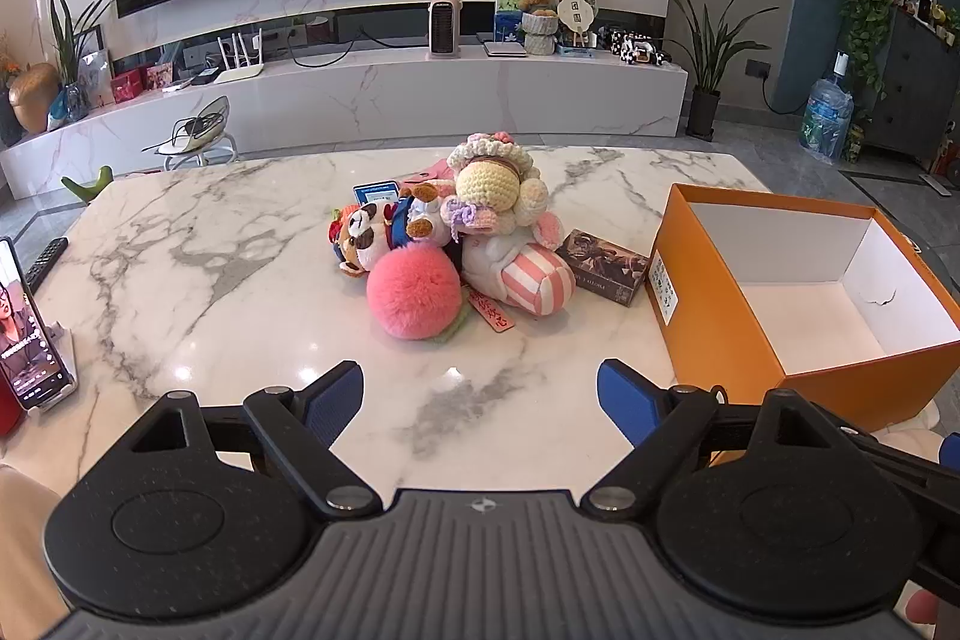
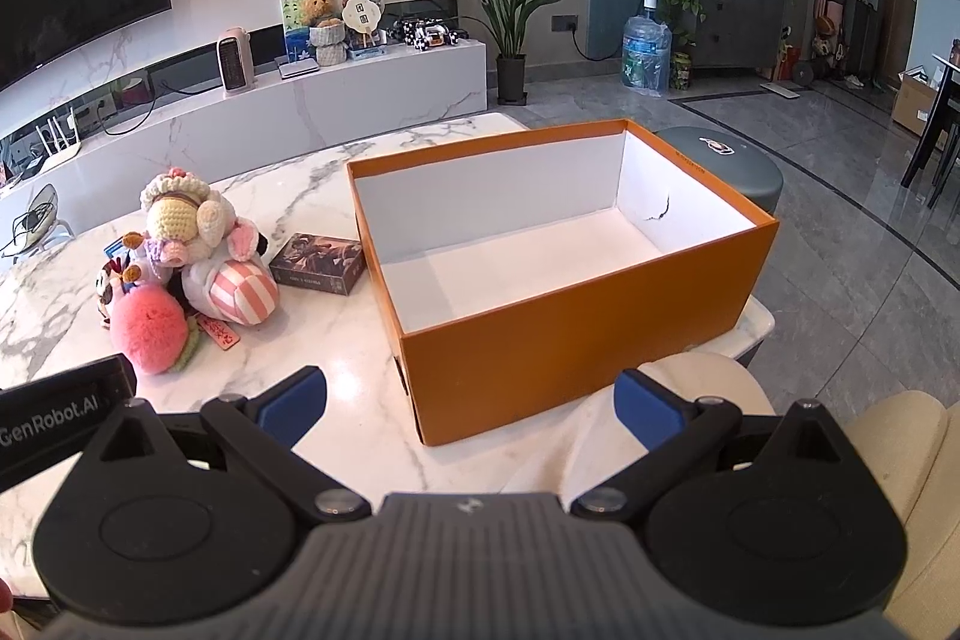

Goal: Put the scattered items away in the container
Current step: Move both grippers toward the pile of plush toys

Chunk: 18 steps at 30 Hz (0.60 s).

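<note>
Orange cardboard forms the container, an open box (image 2: 570,340) with a white interior, standing empty at the right end of the marble counter (image 1: 210,244), its far corner overhanging the counter's right edge. The scattered items sit heaped near the counter's middle, just left of the box: a pink pompom (image 1: 414,291) nearest the near edge, a striped plush (image 1: 528,274) touching it, a crocheted doll (image 1: 492,184) on top, a panda plush (image 1: 360,235) to the left, and a small dark card box (image 1: 603,265) lying between the heap and the container. The left claw (image 1: 480,400) hovers over bare counter short of the heap, jaws spread wide and holding nothing; the right claw (image 2: 471,403) faces the container's near corner, likewise wide and empty. Judgement: the plush items are light, soft and compressible, best pinched across the body; the pompom's fur may slip. The card box is stiff and should be taken across its narrow sides.
</note>
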Each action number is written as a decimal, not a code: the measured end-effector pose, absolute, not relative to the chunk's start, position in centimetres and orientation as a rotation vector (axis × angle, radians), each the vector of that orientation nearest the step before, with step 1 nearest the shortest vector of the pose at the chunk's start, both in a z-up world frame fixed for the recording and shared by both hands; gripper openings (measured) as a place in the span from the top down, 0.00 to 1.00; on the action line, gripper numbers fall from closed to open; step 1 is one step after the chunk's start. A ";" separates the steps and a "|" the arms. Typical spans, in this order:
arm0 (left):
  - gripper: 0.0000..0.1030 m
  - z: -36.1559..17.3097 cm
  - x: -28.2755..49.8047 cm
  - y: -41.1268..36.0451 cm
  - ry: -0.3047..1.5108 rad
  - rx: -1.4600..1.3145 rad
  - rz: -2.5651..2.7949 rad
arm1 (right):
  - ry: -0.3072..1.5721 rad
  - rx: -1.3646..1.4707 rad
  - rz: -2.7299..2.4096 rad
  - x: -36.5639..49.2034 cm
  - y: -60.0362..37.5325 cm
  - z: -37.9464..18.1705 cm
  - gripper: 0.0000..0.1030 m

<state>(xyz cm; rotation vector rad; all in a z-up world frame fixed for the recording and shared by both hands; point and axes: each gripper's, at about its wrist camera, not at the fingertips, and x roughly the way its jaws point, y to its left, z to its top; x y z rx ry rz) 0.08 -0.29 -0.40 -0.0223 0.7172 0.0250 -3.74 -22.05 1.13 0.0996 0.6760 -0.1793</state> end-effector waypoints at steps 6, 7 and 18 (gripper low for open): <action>0.03 -0.4 0.1 -0.2 0.722 -0.025 0.026 | 0.677 0.098 -0.179 -3.7 -22.0 1.1 0.00; 0.03 -0.4 0.1 -0.2 0.722 -0.025 0.027 | 0.678 0.098 -0.179 -3.7 -22.0 1.1 0.00; 0.03 -0.4 0.1 0.3 0.719 -0.024 0.034 | 0.676 0.088 -0.169 -3.6 -21.7 0.9 0.00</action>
